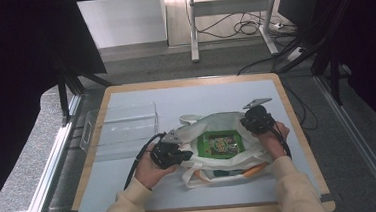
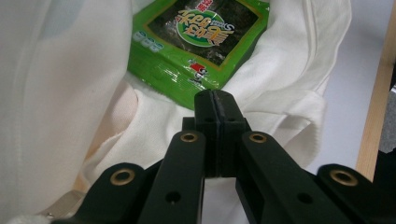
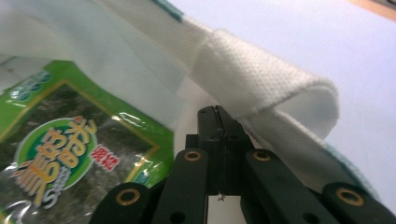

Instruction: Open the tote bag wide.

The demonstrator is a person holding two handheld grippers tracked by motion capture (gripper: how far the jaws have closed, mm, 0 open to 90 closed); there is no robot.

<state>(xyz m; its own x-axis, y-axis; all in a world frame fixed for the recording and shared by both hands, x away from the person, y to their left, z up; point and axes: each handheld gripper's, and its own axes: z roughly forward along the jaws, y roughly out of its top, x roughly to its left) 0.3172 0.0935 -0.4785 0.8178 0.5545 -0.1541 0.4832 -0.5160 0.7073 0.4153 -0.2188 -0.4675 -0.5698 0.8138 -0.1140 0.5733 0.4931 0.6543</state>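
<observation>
Overhead, white tote bag (image 1: 219, 146) mid-table, green seaweed packet (image 1: 219, 144) inside; clear tray (image 1: 122, 128) left of bag. Left gripper (image 2: 215, 100) and right gripper (image 3: 215, 116) jaws pressed together, empty; right gripper view shows bag handle (image 3: 261, 81) looping over jaws.

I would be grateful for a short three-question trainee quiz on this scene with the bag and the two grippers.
1. True or false: the green seaweed packet lies inside the open white bag.
2. How do the jaws of the left gripper and the right gripper stand: A) both wide open, B) both shut, C) one open, one shut?
3. What stands on the table to the left of the bag?

Key:
1. True.
2. B; whether they pinch bag fabric cannot be told.
3. A clear plastic container.
</observation>
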